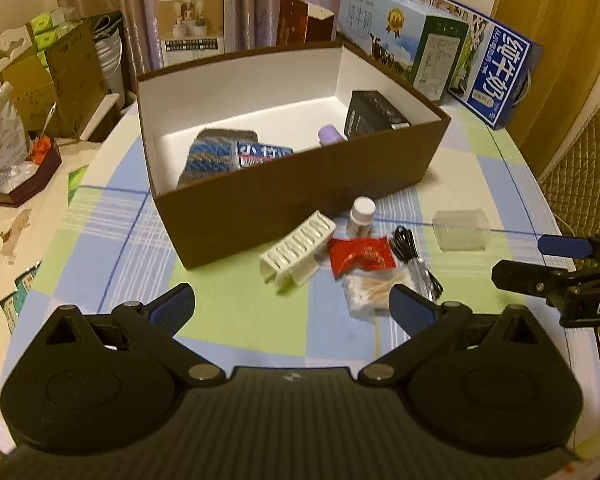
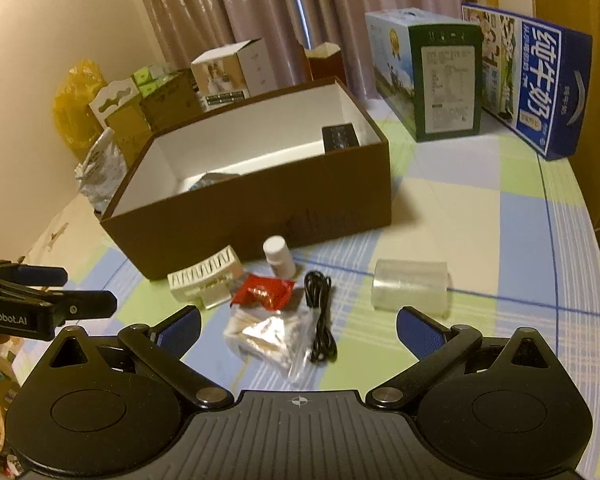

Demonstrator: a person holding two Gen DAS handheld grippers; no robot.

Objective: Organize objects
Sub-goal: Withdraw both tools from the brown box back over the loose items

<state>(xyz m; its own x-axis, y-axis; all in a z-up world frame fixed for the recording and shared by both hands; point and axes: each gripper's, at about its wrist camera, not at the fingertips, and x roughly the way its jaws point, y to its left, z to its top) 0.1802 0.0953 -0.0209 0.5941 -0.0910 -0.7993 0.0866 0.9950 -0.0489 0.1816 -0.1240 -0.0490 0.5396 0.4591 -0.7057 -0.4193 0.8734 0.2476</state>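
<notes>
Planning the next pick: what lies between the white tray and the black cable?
The red packet lies between the white tray and black cable, clearest in the right wrist view.

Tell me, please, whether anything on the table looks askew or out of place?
Yes: the ribbed white plastic holder lies tipped on its side before the brown cardboard box, and the clear bag of cotton swabs sits crumpled, overlapped by the red foil packet. Nothing looks spilled or damaged.

Matt brown cardboard box [image 1: 300, 184], checked cloth tablecloth [image 2: 500, 240], clear glossy plastic container [image 2: 410, 286]
</notes>
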